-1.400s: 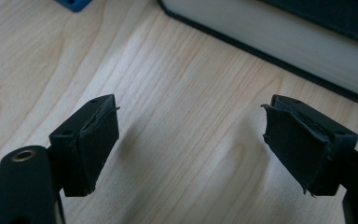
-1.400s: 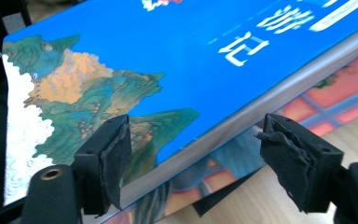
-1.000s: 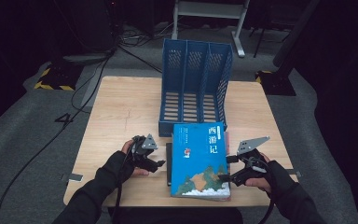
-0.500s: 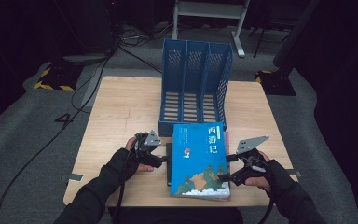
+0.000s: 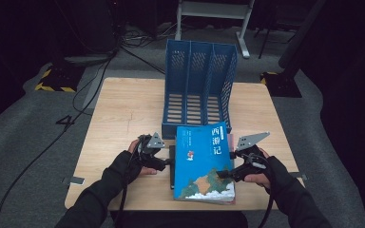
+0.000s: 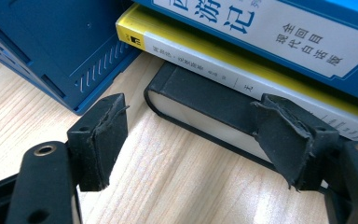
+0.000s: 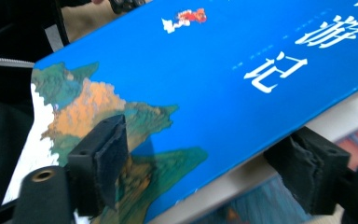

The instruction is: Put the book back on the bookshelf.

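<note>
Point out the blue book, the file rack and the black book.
Blue book (image 5: 204, 161): high view, middle of its cover.
File rack (image 5: 197, 80): high view, middle divider.
Black book (image 6: 200, 100): left gripper view, its dark cover, at the bottom of the stack.

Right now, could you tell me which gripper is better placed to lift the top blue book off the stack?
Right. The right gripper has one jaw over the blue book cover and one under its edge. The left gripper faces the black book lower in the stack, jaws open.
</note>
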`<action>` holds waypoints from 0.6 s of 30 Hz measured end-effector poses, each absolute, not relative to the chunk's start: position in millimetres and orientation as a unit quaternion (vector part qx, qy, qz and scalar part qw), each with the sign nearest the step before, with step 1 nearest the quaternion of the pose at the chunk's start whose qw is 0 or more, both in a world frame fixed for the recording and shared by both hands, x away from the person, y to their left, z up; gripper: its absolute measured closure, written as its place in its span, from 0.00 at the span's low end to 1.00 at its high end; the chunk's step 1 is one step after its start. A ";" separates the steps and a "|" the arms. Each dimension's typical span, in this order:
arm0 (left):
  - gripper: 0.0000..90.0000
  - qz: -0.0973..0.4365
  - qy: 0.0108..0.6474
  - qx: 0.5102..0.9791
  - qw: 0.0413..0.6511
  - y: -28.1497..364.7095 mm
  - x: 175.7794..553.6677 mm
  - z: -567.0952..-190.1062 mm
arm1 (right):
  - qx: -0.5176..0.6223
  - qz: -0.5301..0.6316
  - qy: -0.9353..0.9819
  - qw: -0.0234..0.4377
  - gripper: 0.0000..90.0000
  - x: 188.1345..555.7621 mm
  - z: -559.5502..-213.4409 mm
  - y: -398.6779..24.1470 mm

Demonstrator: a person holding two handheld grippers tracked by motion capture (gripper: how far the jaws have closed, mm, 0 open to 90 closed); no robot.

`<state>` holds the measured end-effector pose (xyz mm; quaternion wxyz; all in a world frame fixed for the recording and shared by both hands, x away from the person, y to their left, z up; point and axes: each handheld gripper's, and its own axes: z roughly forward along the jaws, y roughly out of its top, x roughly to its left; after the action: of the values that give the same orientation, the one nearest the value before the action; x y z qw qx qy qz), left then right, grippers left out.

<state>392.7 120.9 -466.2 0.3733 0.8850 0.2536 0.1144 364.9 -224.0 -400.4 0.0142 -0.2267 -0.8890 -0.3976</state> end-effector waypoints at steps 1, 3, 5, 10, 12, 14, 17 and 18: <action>0.29 0.114 0.254 0.885 0.373 120.9 392.7 -466.2 | -0.227 -0.398 -0.889 0.014 0.28 364.9 -400.4 -224.0; 0.29 0.113 0.255 0.883 0.378 119.4 394.6 -466.4 | -0.228 -0.401 -0.887 0.017 0.31 368.2 -400.8 -221.9; 0.29 0.116 0.253 0.882 0.381 117.0 395.3 -465.8 | -0.231 -0.404 -0.885 0.020 0.36 370.6 -401.2 -221.9; 0.29 0.123 0.253 0.877 0.389 112.0 396.9 -463.3 | -0.234 -0.415 -0.879 0.026 0.45 376.4 -403.2 -221.1; 0.29 0.124 0.252 0.878 0.389 111.2 397.2 -463.8 | -0.227 -0.413 -0.882 0.019 0.46 375.9 -403.2 -219.9; 0.29 0.126 0.254 0.876 0.389 112.3 397.5 -463.5 | -0.226 -0.417 -0.880 0.016 0.50 375.8 -404.1 -220.0; 0.29 0.128 0.254 0.876 0.390 113.0 398.5 -463.3 | -0.226 -0.426 -0.876 0.017 0.53 376.9 -405.9 -220.4; 0.29 0.127 0.255 0.875 0.390 113.1 398.9 -463.6 | -0.226 -0.430 -0.874 0.018 0.55 377.5 -406.8 -220.3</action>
<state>398.9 113.1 -463.6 0.3905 0.8754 0.2549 0.1274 377.5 -220.3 -406.8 0.0181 -0.2262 -0.8740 -0.4296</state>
